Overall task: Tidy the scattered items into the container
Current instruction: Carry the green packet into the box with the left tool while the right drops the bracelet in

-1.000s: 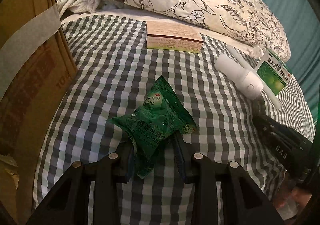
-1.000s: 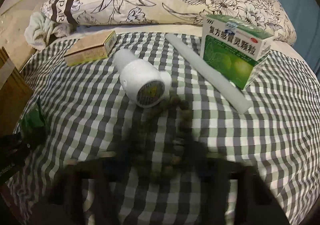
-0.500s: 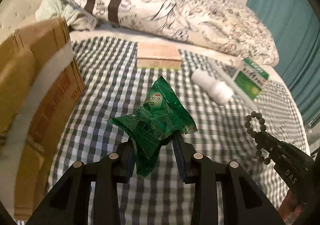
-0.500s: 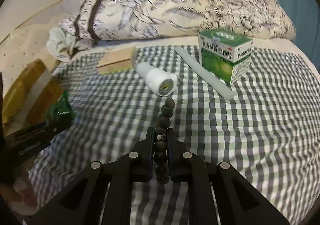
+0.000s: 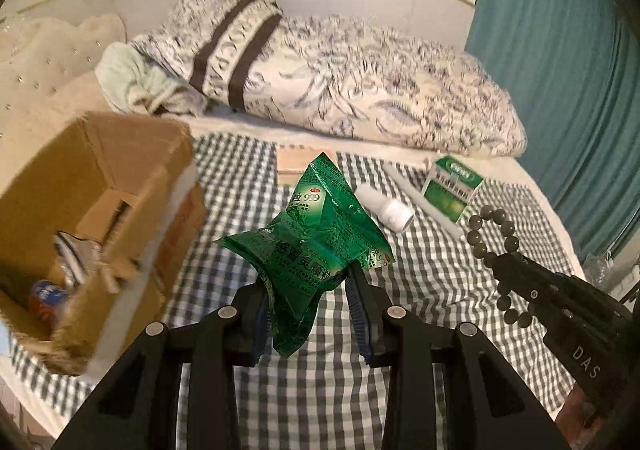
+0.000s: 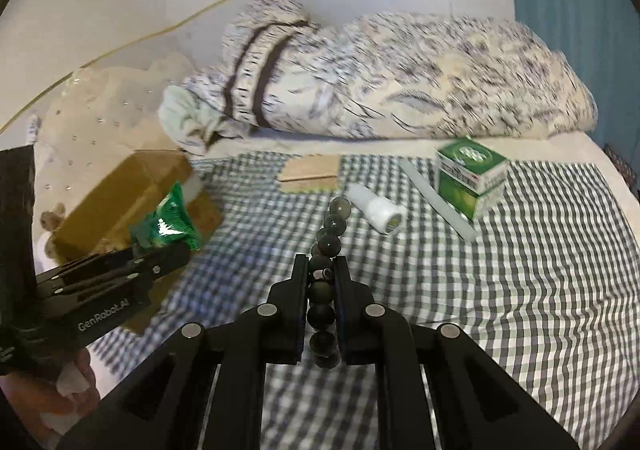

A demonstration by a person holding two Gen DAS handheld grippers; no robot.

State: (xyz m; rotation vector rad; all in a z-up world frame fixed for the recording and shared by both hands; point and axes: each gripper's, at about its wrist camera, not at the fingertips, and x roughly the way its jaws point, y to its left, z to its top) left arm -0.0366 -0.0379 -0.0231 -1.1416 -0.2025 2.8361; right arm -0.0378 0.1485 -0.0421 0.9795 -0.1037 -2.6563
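Across the bed, a grey-and-white checked sheet (image 5: 460,282) is spread, and a floral-patterned pillow (image 5: 360,90) is laid along its far edge. At the left side of the sheet an open cardboard box (image 5: 100,186) is seen, with a few items lying inside that are too blurred to be named. Raised above the sheet and just right of the box, a crumpled green medicine sachet (image 5: 316,250) is clamped between the fingers of the left gripper (image 5: 310,282). Farther back on the sheet, a flat tan carton (image 6: 310,172) is placed close to the pillow. To the right, a green-and-white medicine box (image 6: 470,178) is stood beside a long white stick (image 6: 438,202) that is laid along its near side. A white bottle (image 6: 376,208) is left lying on its side between the tan carton and the stick, apart from both. A dark beaded bracelet (image 6: 326,278) is pinched by the closed fingers of the right gripper (image 6: 323,278) and is held clear of the sheet, its loop standing up past the fingertips.
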